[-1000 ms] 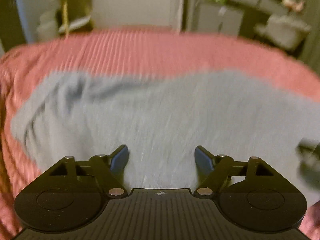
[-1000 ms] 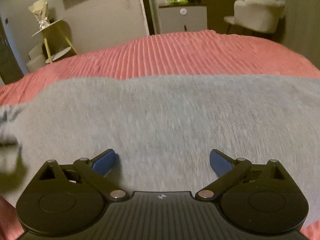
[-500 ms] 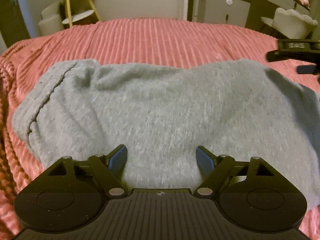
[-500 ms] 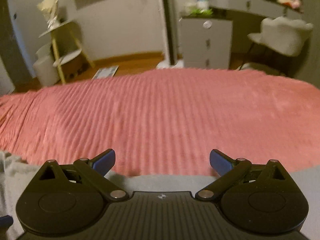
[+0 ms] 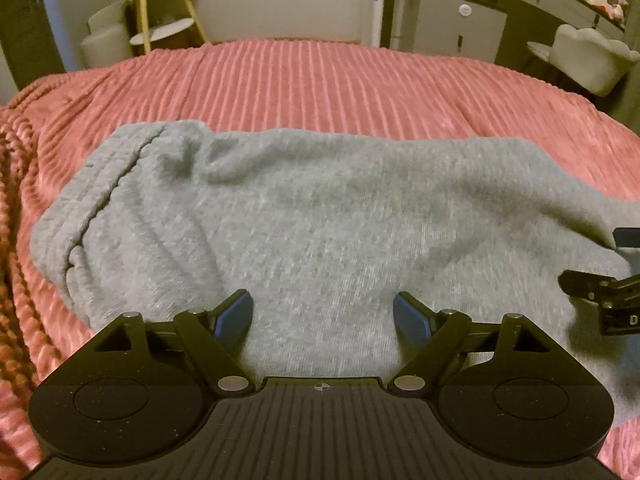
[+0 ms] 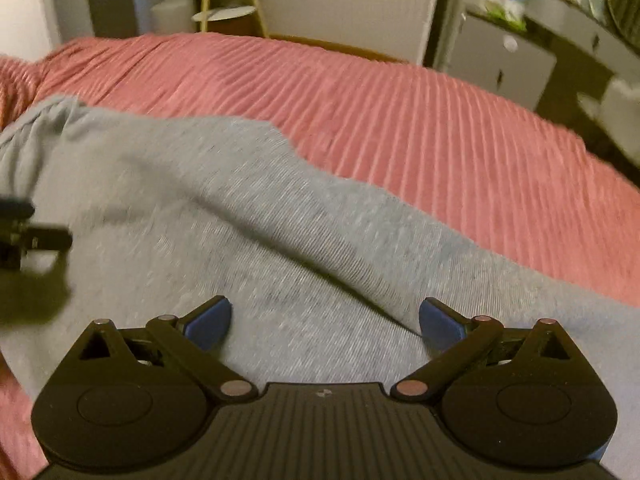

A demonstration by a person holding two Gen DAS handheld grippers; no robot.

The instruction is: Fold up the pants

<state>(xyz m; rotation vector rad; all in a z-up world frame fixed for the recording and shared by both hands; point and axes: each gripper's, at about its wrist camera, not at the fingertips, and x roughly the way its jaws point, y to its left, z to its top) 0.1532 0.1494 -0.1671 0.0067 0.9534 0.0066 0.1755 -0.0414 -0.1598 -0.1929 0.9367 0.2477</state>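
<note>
**Grey knit pants flat on bed, both grippers empty**

Left wrist view: grey knit pants (image 5: 320, 216) lie spread across a pink ribbed bedspread (image 5: 340, 80), waistband seam at left, folds rumpled. Left gripper (image 5: 323, 316) hovers over the cloth, blue fingers apart, holding nothing.

Right wrist view: a diagonal crease crosses the fabric (image 6: 280, 240). Right gripper (image 6: 325, 322) likewise has fingers spread wide, empty.

Judgement: cloth appears soft, light and limp, likely to sag and slip; best pinched at the waistband or a hem edge, both layers together
</note>
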